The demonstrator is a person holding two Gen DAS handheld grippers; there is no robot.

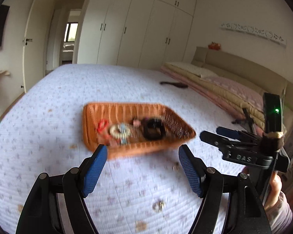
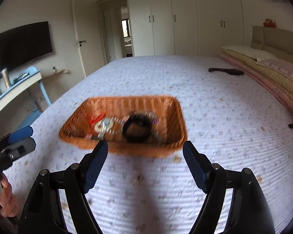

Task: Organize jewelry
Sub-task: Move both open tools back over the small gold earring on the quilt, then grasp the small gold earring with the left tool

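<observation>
Left gripper hovers empty, jaws spread wide, just short of the orange woven wicker basket on the lilac quilted bed. Jumbled jewellery and a black ring-shaped band sit inside, unsorted. Right gripper likewise gapes empty. Sorting looks not yet begun.

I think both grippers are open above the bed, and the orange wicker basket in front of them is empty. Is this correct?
Not quite: the orange wicker basket is not empty. The right wrist view shows a black ring-shaped piece and other small jewelry in it. Both grippers, left and right, are open above the bed.
</observation>
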